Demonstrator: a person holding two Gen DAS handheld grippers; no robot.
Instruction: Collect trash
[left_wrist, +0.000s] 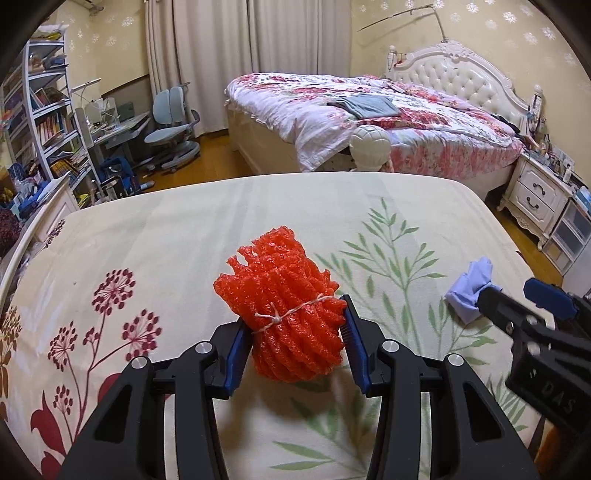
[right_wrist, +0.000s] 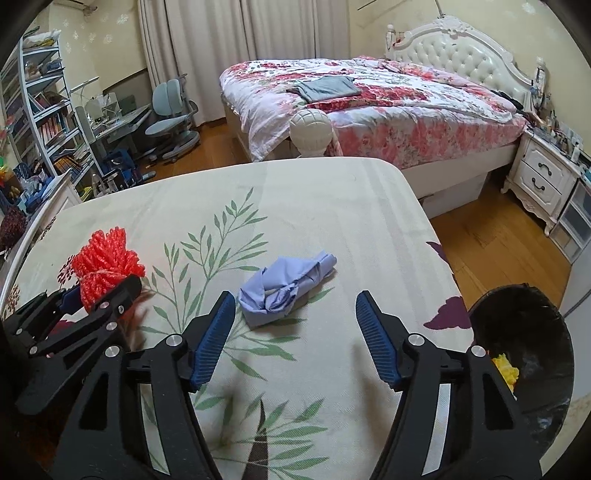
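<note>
A bundle of red foam netting (left_wrist: 288, 306), tied with a white string, is lifted a little off the floral bedsheet (left_wrist: 184, 229), and my left gripper (left_wrist: 293, 341) is shut on its lower half with both blue pads pressing its sides. In the right wrist view the same bundle (right_wrist: 105, 264) shows at the left. A crumpled pale blue cloth (right_wrist: 284, 288) lies on the sheet just ahead of my right gripper (right_wrist: 295, 325), which stands open with nothing between its fingers. The blue cloth (left_wrist: 471, 290) also appears at the right of the left wrist view.
A black trash bin (right_wrist: 524, 369) stands beside the bed's right edge with something yellow (right_wrist: 506, 369) inside. Beyond the sheet's far edge are a white bedpost knob (left_wrist: 369, 147), a second bed with a floral quilt (left_wrist: 369, 118), a nightstand (left_wrist: 532, 195) and wooden floor.
</note>
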